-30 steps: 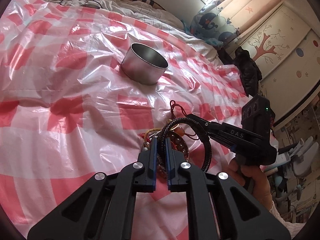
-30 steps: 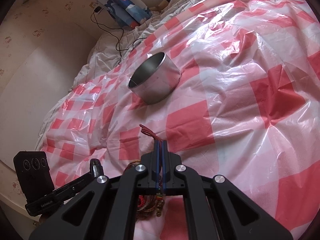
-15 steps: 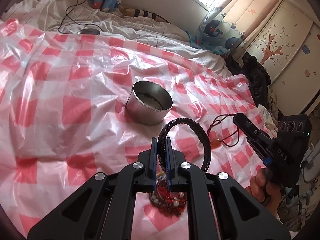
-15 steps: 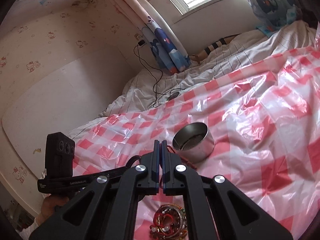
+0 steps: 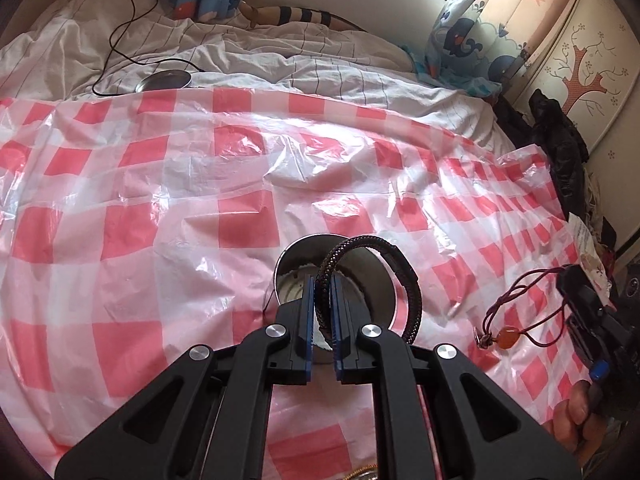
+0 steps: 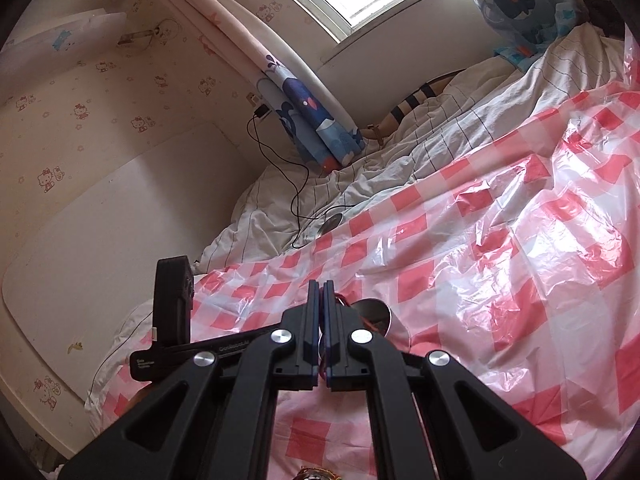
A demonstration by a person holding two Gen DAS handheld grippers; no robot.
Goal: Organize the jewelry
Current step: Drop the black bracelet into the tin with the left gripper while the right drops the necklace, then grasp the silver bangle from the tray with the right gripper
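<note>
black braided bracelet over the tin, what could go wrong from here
The left gripper pinches only one strand of the black braided bracelet, and most of the loop hangs toward the metal tin's right rim, so it might catch there or fall outside. The red cord necklace dangling from the right gripper could snag it if both drop together.

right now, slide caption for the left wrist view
Left tongs hold black braided bracelet over the metal tin; right tongs dangle red cord pendant.

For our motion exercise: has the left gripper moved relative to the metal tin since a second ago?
Yes. The left gripper, gripping the braided bracelet, has travelled to the metal tin and hangs over its mouth.
</note>
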